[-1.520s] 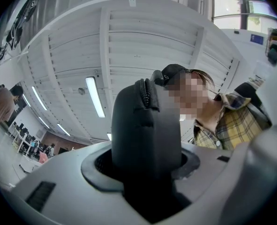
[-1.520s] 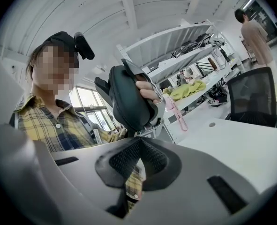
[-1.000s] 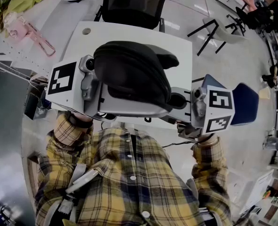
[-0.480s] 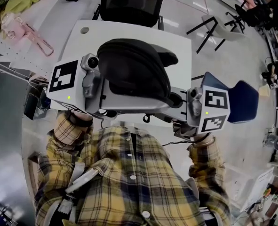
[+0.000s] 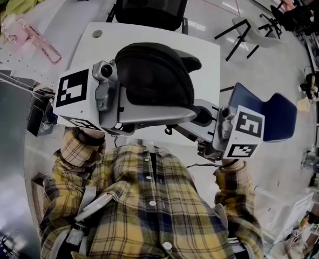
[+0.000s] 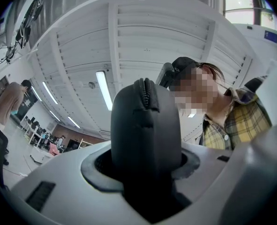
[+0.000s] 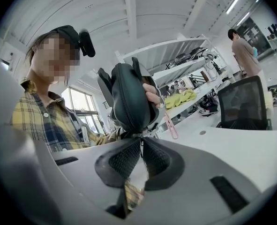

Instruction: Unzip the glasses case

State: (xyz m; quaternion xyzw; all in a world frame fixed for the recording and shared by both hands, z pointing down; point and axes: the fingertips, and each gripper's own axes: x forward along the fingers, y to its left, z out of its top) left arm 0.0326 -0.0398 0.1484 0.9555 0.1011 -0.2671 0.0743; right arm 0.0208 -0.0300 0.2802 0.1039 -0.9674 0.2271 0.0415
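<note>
The black glasses case is held up over the table, clamped between the jaws of my left gripper. In the left gripper view the case fills the gap between the jaws, with its zipper teeth running over its top. My right gripper meets the case's right end. In the right gripper view the case hangs just above my right gripper, whose pads are shut on the thin zipper pull.
Below the case lies a white table, with a black office chair behind it. A blue chair stands at the right and a pink item at the far left. A person stands far off by shelves.
The right gripper's marker cube has dropped and tilted a little to the left. The case has shifted slightly up and right in the left gripper. Both grips are unchanged.
</note>
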